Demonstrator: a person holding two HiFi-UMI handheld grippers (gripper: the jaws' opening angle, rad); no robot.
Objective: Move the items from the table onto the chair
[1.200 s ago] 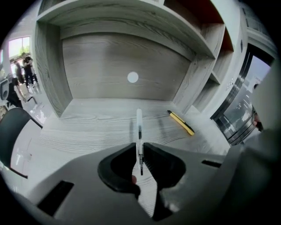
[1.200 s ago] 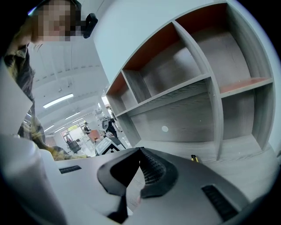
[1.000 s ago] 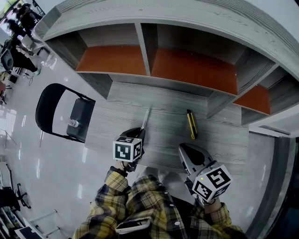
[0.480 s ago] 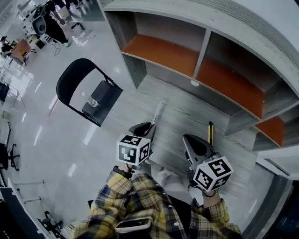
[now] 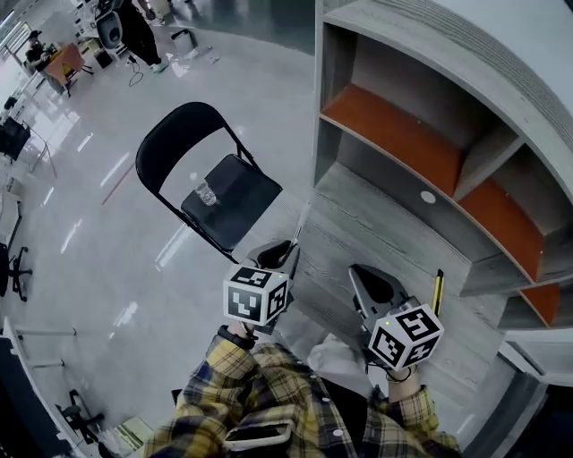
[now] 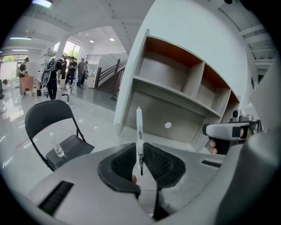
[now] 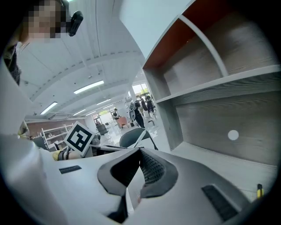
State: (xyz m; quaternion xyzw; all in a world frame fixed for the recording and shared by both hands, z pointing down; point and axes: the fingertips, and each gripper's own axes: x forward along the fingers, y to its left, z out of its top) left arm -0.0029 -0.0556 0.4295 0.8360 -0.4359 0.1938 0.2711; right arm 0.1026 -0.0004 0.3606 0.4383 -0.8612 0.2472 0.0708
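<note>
My left gripper [image 5: 286,253] [image 6: 140,151] is shut on a slim white pen [image 5: 302,224] [image 6: 139,132] that sticks out forward past the jaws, over the table's left end. The black folding chair [image 5: 235,195] [image 6: 47,117] stands on the floor to the left, with a small clear bottle [image 5: 205,192] [image 6: 57,150] on its seat. My right gripper [image 5: 363,279] [image 7: 140,152] is shut with nothing in it, above the grey table [image 5: 358,224]. A yellow and black utility knife [image 5: 437,292] [image 7: 259,190] lies on the table to its right.
The table carries a shelf unit with orange-backed compartments [image 5: 403,134]. A small white disc [image 5: 428,197] [image 6: 168,125] lies under the shelves. Glossy floor [image 5: 107,268] spreads left of the chair, with people and desks [image 5: 134,27] far off.
Both grippers have swung left along the table toward the chair, the left one still holding the pen. The chair now appears closer and more central; the knife has slid to the right.
</note>
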